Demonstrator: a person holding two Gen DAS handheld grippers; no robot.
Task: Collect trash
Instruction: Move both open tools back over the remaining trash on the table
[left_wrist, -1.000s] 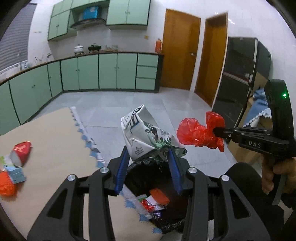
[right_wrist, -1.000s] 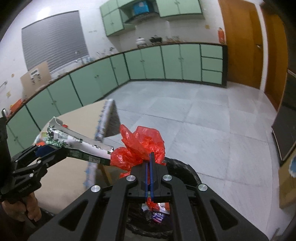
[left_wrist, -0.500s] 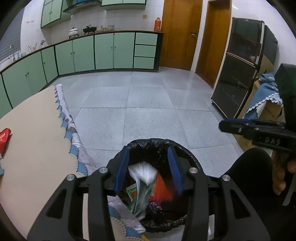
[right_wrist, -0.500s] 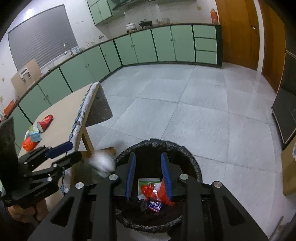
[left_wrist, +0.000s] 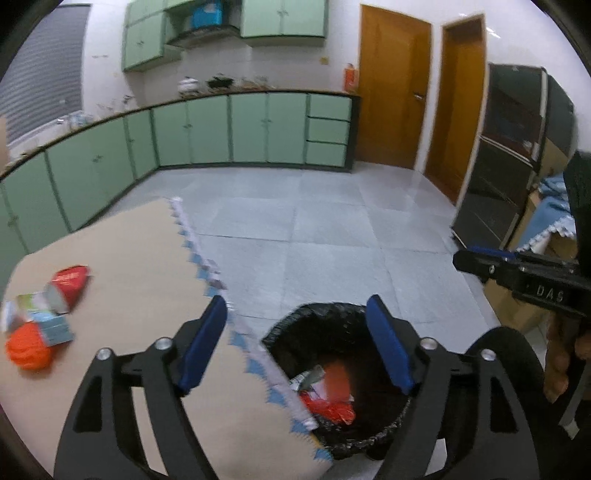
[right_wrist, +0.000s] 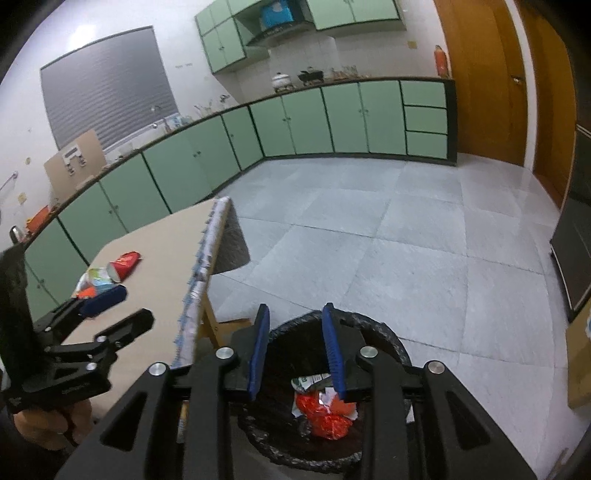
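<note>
Over the bin (right_wrist: 391, 350) both grippers — left gripper (left_wrist: 295, 343), right gripper (right_wrist: 295, 350) — have just opened their jaws, now empty, the red bag (right_wrist: 325, 417) and carton (right_wrist: 310, 382) dropped in — more trash (left_wrist: 44, 317) waits on the counter (left_wrist: 140, 258).

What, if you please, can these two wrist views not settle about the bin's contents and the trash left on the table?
- Trash bin: both views; the gripper frames and near rim hide its bottom, so how full it is stays unknown.
- Trash pile on the table: left wrist view; motion blur, labels unreadable, count unclear.
- Same pile, right wrist view: the left gripper covers its near part.
- Red bag in the bin: partly behind the right gripper's pad.
</note>
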